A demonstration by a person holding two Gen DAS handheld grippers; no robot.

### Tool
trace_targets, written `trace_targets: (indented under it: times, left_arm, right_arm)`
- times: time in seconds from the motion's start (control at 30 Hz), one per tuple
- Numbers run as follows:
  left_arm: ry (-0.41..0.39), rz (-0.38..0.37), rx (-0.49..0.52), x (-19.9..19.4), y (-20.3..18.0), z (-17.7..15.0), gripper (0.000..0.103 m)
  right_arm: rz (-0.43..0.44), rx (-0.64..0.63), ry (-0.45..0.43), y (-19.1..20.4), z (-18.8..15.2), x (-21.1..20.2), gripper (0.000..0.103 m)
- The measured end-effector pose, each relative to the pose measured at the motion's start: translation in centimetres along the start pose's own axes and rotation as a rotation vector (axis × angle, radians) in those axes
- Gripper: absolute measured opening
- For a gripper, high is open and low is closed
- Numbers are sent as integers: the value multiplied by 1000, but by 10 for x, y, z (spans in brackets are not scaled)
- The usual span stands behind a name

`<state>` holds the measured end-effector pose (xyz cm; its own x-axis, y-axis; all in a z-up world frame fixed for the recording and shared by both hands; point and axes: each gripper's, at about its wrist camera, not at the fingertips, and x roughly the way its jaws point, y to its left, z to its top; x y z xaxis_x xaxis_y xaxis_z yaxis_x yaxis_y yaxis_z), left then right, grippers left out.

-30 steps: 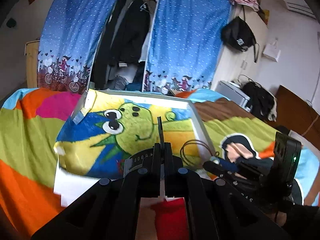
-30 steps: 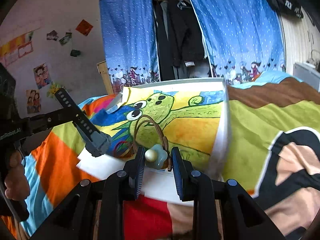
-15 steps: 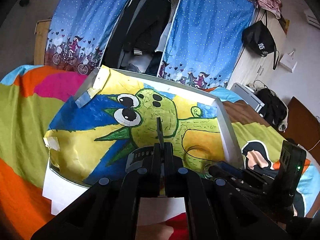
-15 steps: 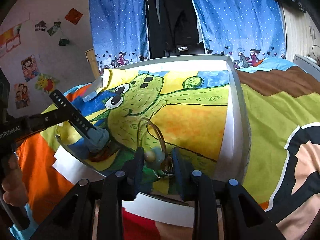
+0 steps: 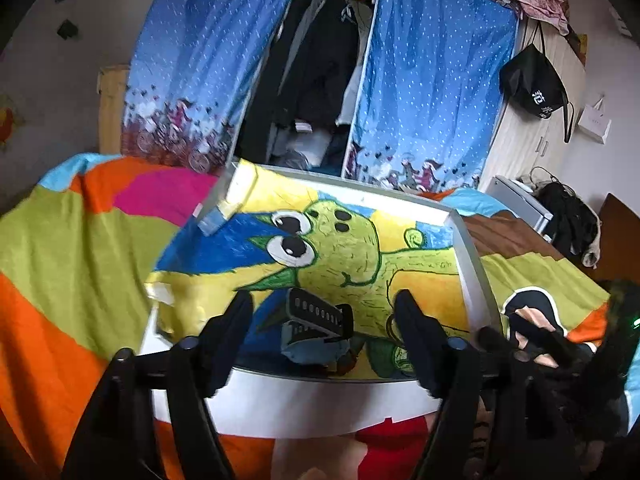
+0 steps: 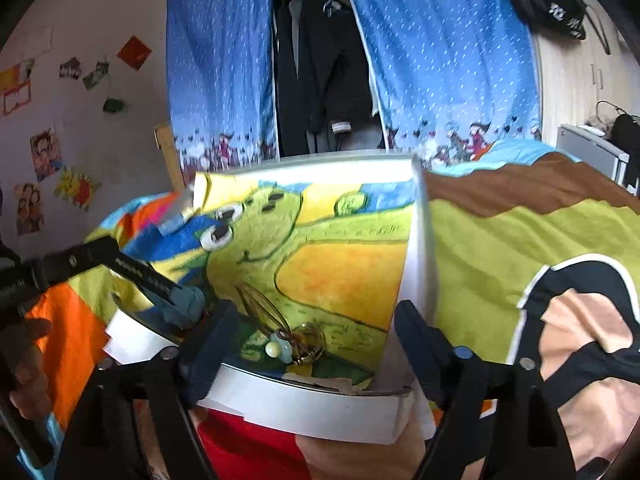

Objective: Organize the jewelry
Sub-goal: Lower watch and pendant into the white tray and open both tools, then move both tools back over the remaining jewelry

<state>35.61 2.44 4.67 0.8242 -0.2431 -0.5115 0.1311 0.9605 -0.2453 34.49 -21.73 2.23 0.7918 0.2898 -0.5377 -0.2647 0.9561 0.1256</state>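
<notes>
Left gripper point(image 5: 324, 320): jaws spread wide, holding nothing, poised over the tray's near edge.
Right gripper point(image 6: 316, 332): jaws spread wide, released.
Watch point(image 5: 316, 322): lies in the tray point(image 5: 304, 400) between the left gripper's fingers; black strap runs left to right across the view, grey-blue body below it.
Bracelet point(image 6: 296, 338): rests on the cartoon drawing near the tray's front rim; thin wire loop points away from the right camera, pale bead charm at the near end.
Tray: sits on the bed's colourful blanket point(image 5: 80, 248).
</notes>
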Motion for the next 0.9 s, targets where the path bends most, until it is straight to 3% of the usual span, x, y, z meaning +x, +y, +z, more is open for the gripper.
trace_targets:
  times: [0.1, 0.2, 0.37, 0.6, 0.9]
  left_arm:
    - [-72, 41, 17, -25, -8, -2, 95]
    - [-128, 48, 39, -48, -16, -4, 101]
    - [-205, 49, 49, -94, -27, -12, 102]
    - [-238, 44, 108, -148, -50, -34, 102]
    - [-171, 46, 155, -186, -66, -85, 102]
  right_arm:
    - [-1, 6, -53, 2, 6, -25, 103]
    - [-4, 5, -114, 4, 9, -53, 103]
    - [-44, -21, -200, 9, 9, -106, 103]
    - [-75, -50, -308, 22, -4, -177, 103]
    - [-93, -66, -336, 42, -47, -235, 103]
